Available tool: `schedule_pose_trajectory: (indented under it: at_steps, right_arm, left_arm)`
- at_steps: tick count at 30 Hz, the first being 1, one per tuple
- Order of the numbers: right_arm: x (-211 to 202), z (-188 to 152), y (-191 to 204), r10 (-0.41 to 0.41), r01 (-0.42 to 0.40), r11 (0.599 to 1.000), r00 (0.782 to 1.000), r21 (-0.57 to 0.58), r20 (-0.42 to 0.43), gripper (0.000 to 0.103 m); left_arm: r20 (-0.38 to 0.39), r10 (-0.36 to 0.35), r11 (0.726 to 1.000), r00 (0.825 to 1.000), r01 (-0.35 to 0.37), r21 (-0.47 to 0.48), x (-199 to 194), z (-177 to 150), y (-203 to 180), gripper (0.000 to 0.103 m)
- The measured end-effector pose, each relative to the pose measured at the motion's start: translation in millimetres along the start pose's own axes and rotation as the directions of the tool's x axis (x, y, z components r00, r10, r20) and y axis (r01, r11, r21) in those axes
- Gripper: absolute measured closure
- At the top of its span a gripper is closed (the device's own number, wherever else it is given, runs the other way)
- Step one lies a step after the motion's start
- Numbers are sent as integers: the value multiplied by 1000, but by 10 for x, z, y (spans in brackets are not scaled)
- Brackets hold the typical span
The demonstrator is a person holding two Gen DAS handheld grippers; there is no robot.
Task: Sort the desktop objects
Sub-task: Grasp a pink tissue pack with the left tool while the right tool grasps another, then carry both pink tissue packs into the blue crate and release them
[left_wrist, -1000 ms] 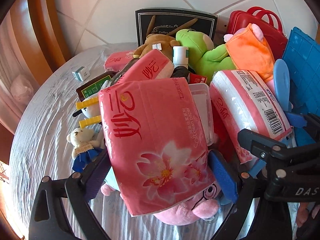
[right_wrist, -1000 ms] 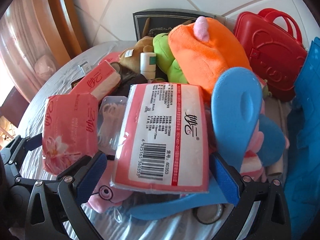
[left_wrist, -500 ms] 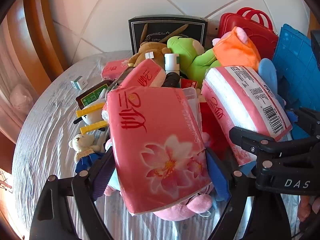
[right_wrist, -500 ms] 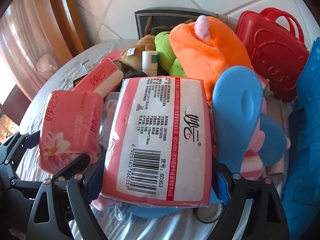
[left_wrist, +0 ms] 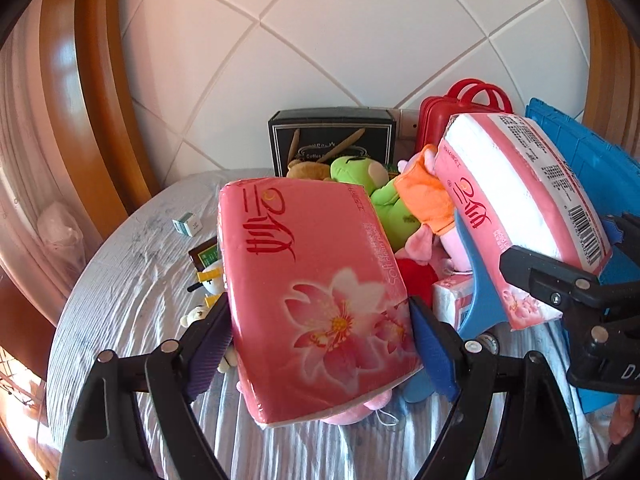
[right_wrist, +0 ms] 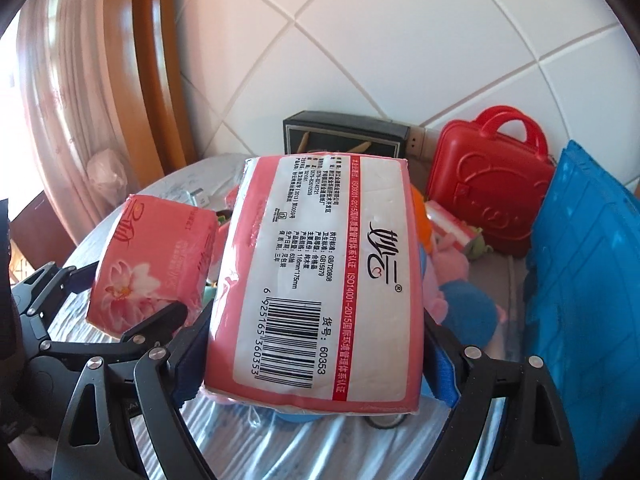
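Observation:
My left gripper (left_wrist: 320, 340) is shut on a pink tissue pack with a flower print (left_wrist: 316, 280) and holds it above the table. That pack also shows in the right wrist view (right_wrist: 148, 264). My right gripper (right_wrist: 316, 364) is shut on a second tissue pack, white label and barcode up (right_wrist: 320, 280). It appears at the right of the left wrist view (left_wrist: 516, 208), lifted above the pile. Both packs hang over a heap of plush toys: a green one (left_wrist: 372, 196) and an orange one (left_wrist: 424, 196).
A black box (left_wrist: 332, 140) and a red toy case (right_wrist: 492, 192) stand against the tiled wall. A blue crate (right_wrist: 584, 300) stands at the right. A small white box (left_wrist: 188, 224) and small dolls (left_wrist: 208, 280) lie on the left of the cloth-covered table (left_wrist: 120, 300).
Both grippers have lifted their tissue packs up and off the pile. The toys and other objects now sit lower and farther in both views.

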State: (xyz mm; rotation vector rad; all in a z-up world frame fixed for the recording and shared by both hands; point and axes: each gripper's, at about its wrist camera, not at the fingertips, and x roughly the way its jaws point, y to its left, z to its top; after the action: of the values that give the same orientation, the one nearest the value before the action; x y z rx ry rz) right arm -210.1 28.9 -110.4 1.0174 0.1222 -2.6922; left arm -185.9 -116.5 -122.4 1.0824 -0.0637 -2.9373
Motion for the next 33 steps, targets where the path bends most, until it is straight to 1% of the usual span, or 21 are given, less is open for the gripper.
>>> schedule_pose_trajectory:
  at_steps: [3, 6, 11, 15, 21, 24, 28, 33]
  right_arm:
    - [-301, -14, 0, -28, 28, 1000, 998, 3, 55, 15]
    - [-595, -26, -31, -64, 63, 998, 991, 11, 116, 14]
    - [-1107, -49, -131, -128, 123, 992, 969, 34, 210, 14]
    - [-1459, -129, -256, -177, 167, 984, 949, 57, 260, 14]
    - [-1956, -308, -531, -252, 236, 968, 916, 90, 312, 14]
    - [-2205, -408, -748, -300, 277, 954, 895, 116, 330, 14]
    - [-2568, -574, -1158, -377, 338, 926, 861, 171, 342, 14]
    - [-2886, -796, -1755, -481, 419, 874, 818, 247, 314, 14]
  left_arm:
    - [55, -6, 1000, 998, 6, 12, -239, 37, -38, 19]
    - [98, -19, 1000, 995, 17, 26, -440, 55, -121, 19]
    - [162, -49, 998, 986, 41, 52, -716, 117, -296, 19]
    - [205, -90, 994, 975, 76, 79, -902, 182, -537, 19]
    - [263, -175, 981, 949, 144, 132, -1182, 280, -1089, 19]
    - [287, -223, 970, 932, 182, 162, -1310, 336, -1418, 19]
    - [307, -279, 953, 910, 223, 206, -1458, 397, -1871, 19]
    - [300, -355, 924, 885, 285, 254, -1607, 443, -2440, 19]
